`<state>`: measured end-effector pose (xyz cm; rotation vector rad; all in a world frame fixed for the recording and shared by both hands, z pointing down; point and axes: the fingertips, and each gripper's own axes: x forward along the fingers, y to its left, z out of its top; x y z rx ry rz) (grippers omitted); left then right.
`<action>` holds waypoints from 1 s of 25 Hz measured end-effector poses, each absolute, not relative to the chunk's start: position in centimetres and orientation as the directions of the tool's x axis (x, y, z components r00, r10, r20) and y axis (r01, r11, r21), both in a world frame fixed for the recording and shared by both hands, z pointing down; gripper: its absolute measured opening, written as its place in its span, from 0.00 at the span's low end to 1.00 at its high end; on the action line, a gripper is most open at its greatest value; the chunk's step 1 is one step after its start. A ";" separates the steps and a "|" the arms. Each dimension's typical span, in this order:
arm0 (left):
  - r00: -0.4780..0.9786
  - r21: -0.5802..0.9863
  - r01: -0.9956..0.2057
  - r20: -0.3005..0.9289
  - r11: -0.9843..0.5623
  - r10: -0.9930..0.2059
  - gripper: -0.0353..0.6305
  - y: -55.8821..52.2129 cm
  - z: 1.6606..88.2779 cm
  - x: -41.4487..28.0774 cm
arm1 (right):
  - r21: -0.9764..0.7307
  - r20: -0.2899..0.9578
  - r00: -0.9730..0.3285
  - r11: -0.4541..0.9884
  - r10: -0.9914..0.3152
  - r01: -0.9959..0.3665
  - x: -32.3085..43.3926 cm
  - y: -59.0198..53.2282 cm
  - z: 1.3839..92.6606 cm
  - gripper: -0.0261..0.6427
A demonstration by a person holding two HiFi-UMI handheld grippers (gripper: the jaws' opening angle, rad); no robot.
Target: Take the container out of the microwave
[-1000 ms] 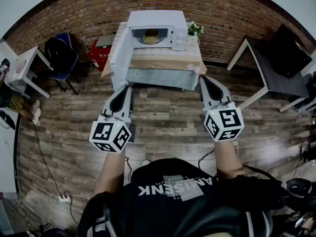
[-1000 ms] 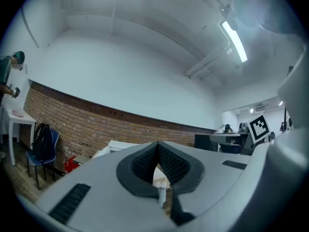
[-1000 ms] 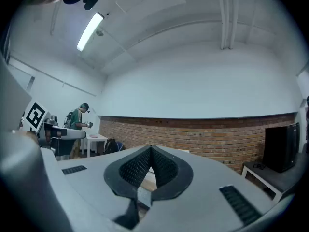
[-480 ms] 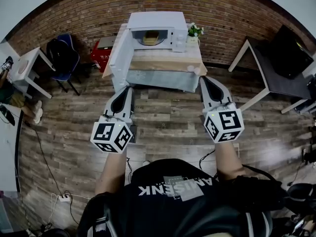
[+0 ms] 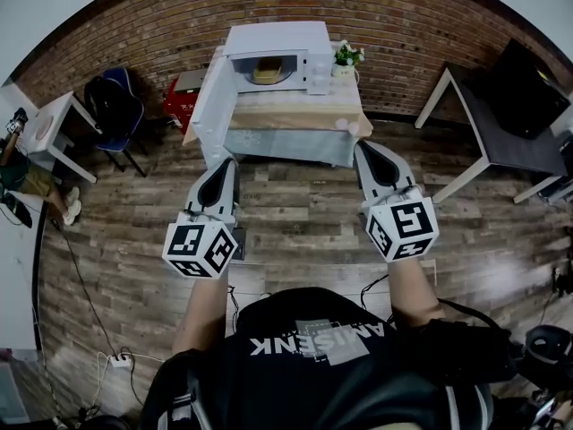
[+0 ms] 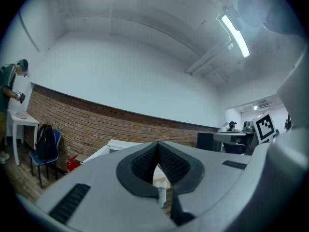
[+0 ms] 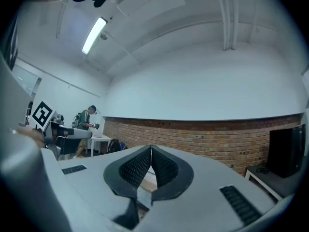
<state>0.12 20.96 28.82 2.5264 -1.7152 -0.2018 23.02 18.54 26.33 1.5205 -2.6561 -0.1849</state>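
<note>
right tool has edged left; it and left tool pinched shut, empty; shirt print upside-down.

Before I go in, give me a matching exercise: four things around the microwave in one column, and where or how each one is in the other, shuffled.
Things:
1. microwave door
2. container
3. potted plant
4. red box

Place or state:
A. on the floor, left of the table
B. inside the microwave
C. swung open
D. on the table, right of the microwave

Pairs: 1-C, 2-B, 3-D, 4-A
</note>
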 end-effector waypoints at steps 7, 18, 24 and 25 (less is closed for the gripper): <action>0.341 0.140 -0.927 -0.068 -0.348 -0.938 0.07 20.4 28.6 3.2 | 0.156 0.007 -0.526 0.520 -0.851 -0.840 26.3 18.0 26.5 0.10; 0.317 0.127 -0.940 -0.024 -0.317 -0.948 0.07 20.1 31.1 5.0 | 0.221 -0.013 -0.546 0.530 -0.838 -0.819 27.6 17.1 28.1 0.10; 0.346 0.145 -0.925 -0.057 -0.351 -0.936 0.07 15.4 32.0 3.4 | 0.258 0.009 -0.505 0.490 -0.863 -0.833 26.5 13.2 29.1 0.10; 0.351 0.145 -0.923 -0.062 -0.356 -0.934 0.07 14.5 32.1 2.9 | 0.259 0.011 -0.502 0.487 -0.865 -0.834 26.0 12.4 29.2 0.10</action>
